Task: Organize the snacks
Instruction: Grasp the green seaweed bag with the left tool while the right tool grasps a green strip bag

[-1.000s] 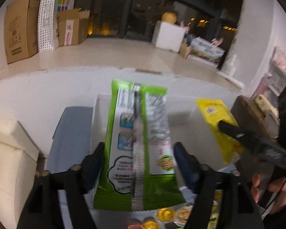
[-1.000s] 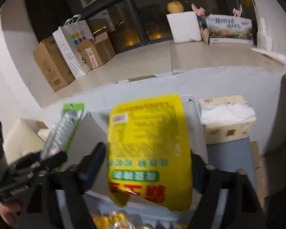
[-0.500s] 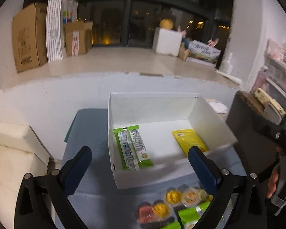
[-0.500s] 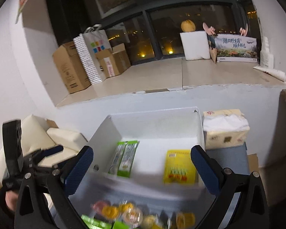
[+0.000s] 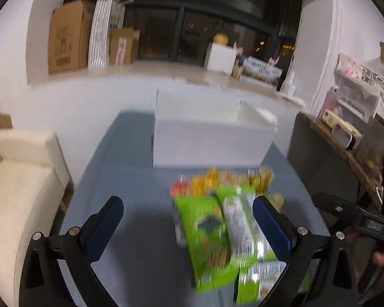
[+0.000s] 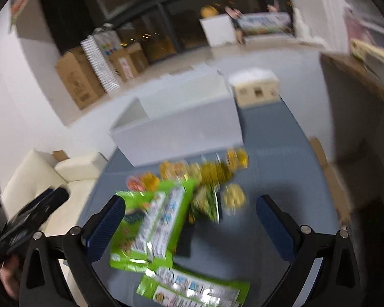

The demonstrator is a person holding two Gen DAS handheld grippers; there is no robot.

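Green snack packets (image 5: pixel 219 240) before white box (image 5: pixel 207 140)

On my table (image 5: pixel 130 179) the box (image 5: pixel 207 140) sits at the far end, the snack packets (image 5: pixel 217 235) heaped on the near side of it — small round snacks (image 6: pixel 212 171) lie between packets and box. A tissue box (image 6: pixel 256 89) stands just right of the box. A sofa (image 5: pixel 18 179) sits off the table's left edge.
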